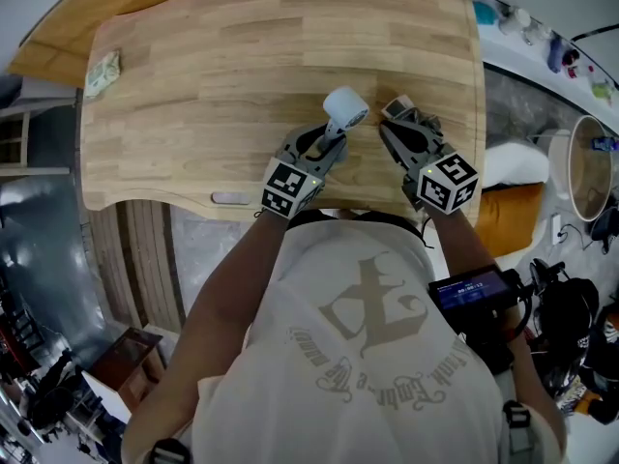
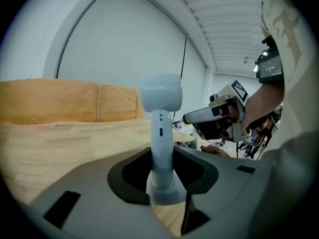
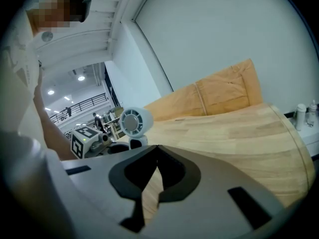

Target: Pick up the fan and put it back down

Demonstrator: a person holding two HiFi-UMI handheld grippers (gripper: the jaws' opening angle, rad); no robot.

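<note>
The left claw (image 2: 162,166) is clamped on the stem of the pale blue, round-headed plastic fan (image 2: 160,128), near the front edge of the light wooden desk (image 1: 193,114). The right claw (image 3: 155,153) is together and empty. Best to keep the stem upright and set the base flat before releasing.

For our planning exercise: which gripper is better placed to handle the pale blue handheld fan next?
Left. The left gripper has its jaws closed on the stem of the pale blue handheld fan; the right gripper holds nothing, jaws together, beside it.
</note>
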